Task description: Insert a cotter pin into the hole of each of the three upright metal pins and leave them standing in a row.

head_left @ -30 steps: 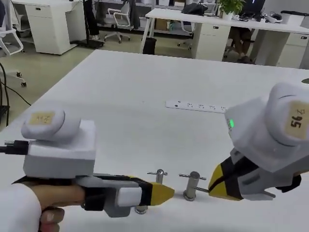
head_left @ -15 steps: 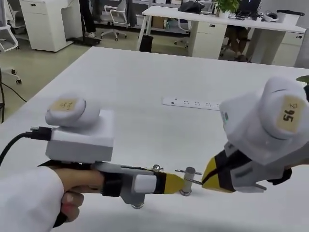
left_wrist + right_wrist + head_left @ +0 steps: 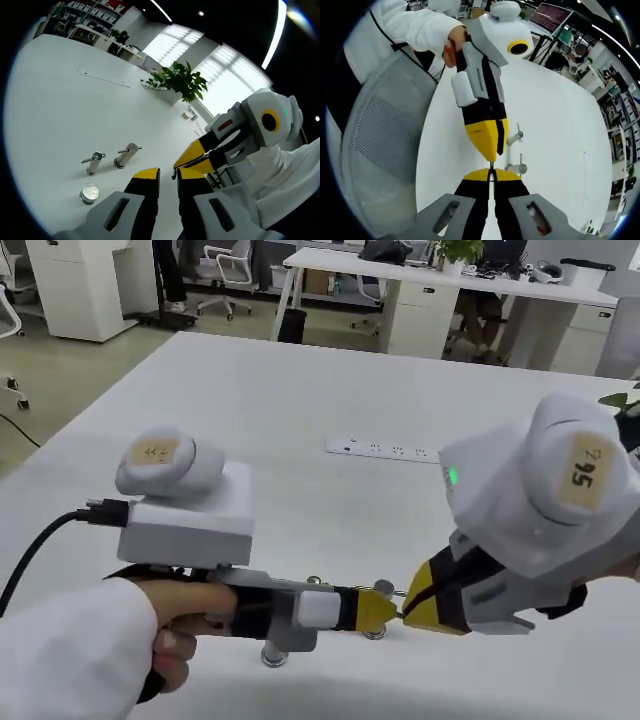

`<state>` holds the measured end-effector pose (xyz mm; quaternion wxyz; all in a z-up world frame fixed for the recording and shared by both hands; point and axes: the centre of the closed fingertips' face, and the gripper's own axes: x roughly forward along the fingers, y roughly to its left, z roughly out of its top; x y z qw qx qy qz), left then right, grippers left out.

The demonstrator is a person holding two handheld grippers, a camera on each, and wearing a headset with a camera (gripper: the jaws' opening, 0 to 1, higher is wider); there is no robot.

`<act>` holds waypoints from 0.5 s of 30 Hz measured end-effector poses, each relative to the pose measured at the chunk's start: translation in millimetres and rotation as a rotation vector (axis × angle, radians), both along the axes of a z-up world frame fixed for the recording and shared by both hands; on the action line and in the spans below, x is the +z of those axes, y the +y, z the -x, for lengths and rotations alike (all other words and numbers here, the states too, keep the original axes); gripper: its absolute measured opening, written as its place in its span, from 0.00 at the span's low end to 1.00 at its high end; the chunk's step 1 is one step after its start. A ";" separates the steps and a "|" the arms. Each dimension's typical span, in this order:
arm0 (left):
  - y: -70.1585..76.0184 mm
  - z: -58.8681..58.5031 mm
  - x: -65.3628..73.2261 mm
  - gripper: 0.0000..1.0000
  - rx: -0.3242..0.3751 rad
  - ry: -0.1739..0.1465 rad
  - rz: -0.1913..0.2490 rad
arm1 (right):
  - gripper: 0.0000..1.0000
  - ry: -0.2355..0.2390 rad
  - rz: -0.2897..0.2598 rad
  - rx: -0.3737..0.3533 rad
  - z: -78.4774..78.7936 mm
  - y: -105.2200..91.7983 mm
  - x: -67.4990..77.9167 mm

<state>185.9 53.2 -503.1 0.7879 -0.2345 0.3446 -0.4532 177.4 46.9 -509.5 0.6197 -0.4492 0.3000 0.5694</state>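
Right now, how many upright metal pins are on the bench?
3, seen in the left gripper view: near pin, top bare; middle pin and far pin, each with a cotter pin through it. None appears hidden.

metal pins [image 3: 272,655]: left gripper [image 3: 378,608] covering most of them in head view; one base, one top peeking out.
cotter pin [image 3: 491,165]: showing as thin sliver btwn both tips, right gripper view; too small for shape.
left jaws: can't tell if they're gripping it.
right gripper [image 3: 408,608]: body running off right edge.
sleeve [image 3: 60,660]: getting cut at bottom-left corner.
cable [image 3: 38,543]: running off left edge.
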 end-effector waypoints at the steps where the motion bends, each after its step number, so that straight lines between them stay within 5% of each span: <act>1: -0.5 0.0 0.3 0.10 0.000 0.002 0.003 | 0.00 0.000 0.000 0.000 0.3 -0.2 0.1; 15: -10.1 2.7 2.8 0.00 -0.019 0.051 0.045 | 0.00 -0.018 -0.009 0.012 0.8 -0.3 1.3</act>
